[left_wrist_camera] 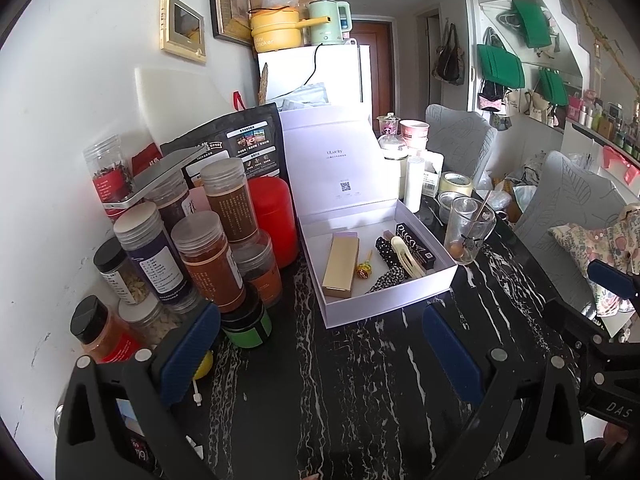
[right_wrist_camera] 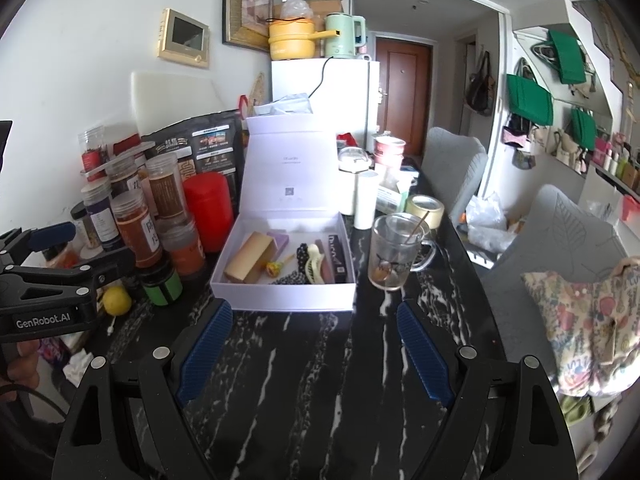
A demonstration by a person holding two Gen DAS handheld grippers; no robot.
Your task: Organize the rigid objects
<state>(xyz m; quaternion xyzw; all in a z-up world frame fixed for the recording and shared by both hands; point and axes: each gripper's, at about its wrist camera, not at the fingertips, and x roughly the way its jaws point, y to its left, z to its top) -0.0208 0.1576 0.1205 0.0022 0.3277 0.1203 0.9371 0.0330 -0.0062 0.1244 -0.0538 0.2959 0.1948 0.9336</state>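
Rigid objects lie beyond both grippers: nearest, the left gripper [left_wrist_camera: 320, 344] and right gripper [right_wrist_camera: 314, 344] hover spread wide and empty over the black marble table [right_wrist_camera: 304, 380]. Farther back, an open white box [right_wrist_camera: 280, 296] holds a gold box [right_wrist_camera: 248, 258], hair clip [right_wrist_camera: 314, 266] and lollipop [right_wrist_camera: 274, 269].

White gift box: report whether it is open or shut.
Open. The white gift box has its lid standing upright behind, contents exposed.

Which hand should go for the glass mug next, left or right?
Right, probably. The glass mug stands just past the open right gripper on its right side, nothing between. The left gripper, also open, sits by the jars, with the white box nearer.
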